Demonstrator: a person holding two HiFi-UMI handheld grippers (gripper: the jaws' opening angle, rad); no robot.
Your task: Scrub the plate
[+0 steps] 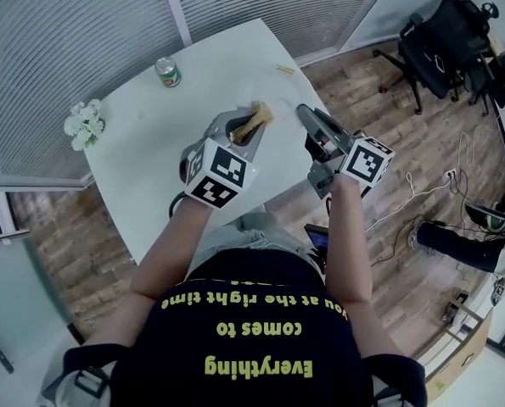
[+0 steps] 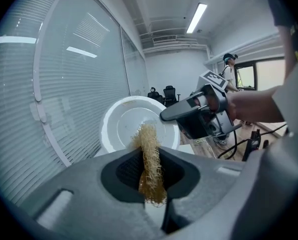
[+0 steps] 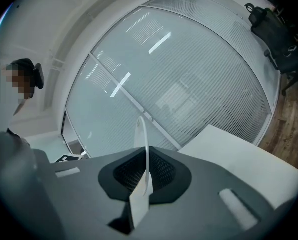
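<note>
fibrous scrubber [image 2: 150,159] perhaps touching round plate [image 2: 121,129]

Jaws grip a loofah [image 2: 150,156] facing the plate [image 2: 119,126]

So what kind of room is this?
Most likely an office. There are black swivel chairs, a glass wall with blinds and a plain white table.
</note>
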